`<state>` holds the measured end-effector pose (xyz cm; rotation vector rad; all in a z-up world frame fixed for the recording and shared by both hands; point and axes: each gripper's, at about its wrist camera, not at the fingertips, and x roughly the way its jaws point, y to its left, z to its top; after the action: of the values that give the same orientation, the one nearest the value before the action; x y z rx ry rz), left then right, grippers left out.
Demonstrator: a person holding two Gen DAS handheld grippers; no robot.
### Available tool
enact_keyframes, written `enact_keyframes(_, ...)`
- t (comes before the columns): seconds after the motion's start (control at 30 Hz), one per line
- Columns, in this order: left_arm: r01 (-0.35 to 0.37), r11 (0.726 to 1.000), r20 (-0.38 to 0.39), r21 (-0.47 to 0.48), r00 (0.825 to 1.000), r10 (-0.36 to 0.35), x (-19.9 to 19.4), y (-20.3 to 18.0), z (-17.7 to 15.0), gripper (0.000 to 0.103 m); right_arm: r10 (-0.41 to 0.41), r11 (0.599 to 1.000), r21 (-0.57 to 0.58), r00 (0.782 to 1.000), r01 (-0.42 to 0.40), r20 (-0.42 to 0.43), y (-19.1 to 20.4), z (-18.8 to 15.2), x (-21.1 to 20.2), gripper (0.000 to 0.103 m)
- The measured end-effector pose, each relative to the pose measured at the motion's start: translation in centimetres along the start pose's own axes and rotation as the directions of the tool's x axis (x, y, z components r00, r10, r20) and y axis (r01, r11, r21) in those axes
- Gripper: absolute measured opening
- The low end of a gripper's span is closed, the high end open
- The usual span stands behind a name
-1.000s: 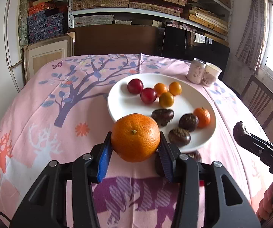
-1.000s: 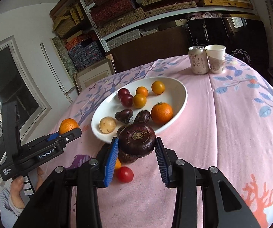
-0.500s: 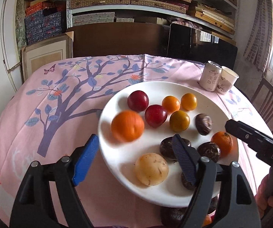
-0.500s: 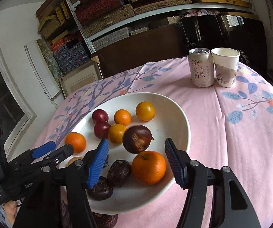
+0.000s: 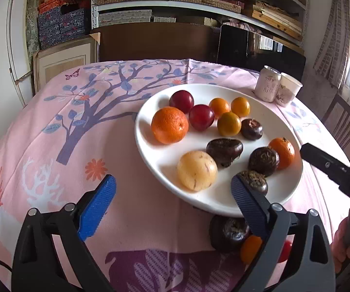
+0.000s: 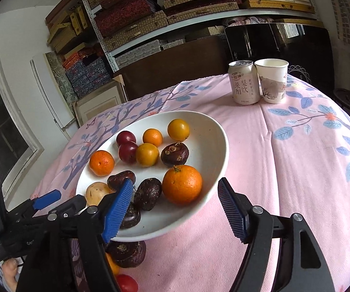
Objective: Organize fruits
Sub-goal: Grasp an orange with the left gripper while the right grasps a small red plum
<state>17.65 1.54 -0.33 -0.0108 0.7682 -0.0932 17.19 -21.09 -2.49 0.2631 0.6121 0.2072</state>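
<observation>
Left wrist view: most fruit is already on the white plate [image 5: 289,194]. Count on it: two mandarins, the big one [image 5: 169,128] at the left and a smaller one [image 5: 282,152] at the right rim; two red plums [image 5: 201,117]; three small yellow-orange fruits [image 5: 229,124]; one pale yellow round fruit [image 5: 197,170]; four dark brown water chestnuts [image 5: 224,148], the nearest partly hidden by a gripper finger.

Left to move, sitting on the pink tablecloth of the counter [image 5: 53,131] just beside the near plate rim: one dark water chestnut [image 5: 228,231], one small orange fruit [image 5: 250,248], one red fruit [image 5: 285,250]. Same three show in the right wrist view under the plate edge. My read: roughly four fifths done, three pieces to go.

Left gripper [image 5: 172,194]: jaws spread wide, nothing between them, hovering at the near plate rim. Right gripper [image 6: 175,203]: also spread and empty, over the near side of the plate, with the smaller mandarin beyond the gap and not gripped.

A drink can [image 6: 244,82] and paper cup [image 6: 272,80] stand touching at the far side of the counter, well apart from the plate. Cup contents not visible.
</observation>
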Motion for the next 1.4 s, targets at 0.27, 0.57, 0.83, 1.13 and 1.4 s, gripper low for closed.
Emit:
enact_keyframes(0.27, -0.019, 0.999, 0.014, 0.05, 1.0, 0.019, -1.8, -1.2, -2.1, 0.095, 0.026, 0.997, 0.07, 0.999, -0.028, 0.018, -0.9, -1.8, -3.0, 0.083)
enact_keyframes(0.57, -0.001, 0.997, 0.031, 0.071, 1.0, -0.002, -4.5, -2.3, -4.5, 0.098, 0.033, 0.997, 0.068, 0.999, -0.034, 0.021, -0.7, -3.8, -5.0, 0.089)
enact_keyframes(0.83, 0.015, 0.985, 0.017, 0.171, 1.0, -0.018, -4.2, -4.9, -5.5, 0.098, 0.03, 0.994, 0.105, 0.999, -0.034, 0.033, -1.4, -4.1, -5.7, 0.092)
enact_keyframes(1.13, 0.018, 0.983, -0.035, 0.18, 0.999, -0.012, -2.4, -5.0, -5.1, 0.099, 0.028, 0.994, 0.106, 1.0, -0.029, 0.009, -1.3, -4.2, -5.2, 0.092)
enact_keyframes(1.4, 0.023, 0.999, -0.053, 0.03, 0.998, -0.021, -4.9, -0.4, -6.8, 0.099, 0.048, 0.994, 0.098, 0.999, -0.048, -0.008, -1.1, -4.5, -5.2, 0.092)
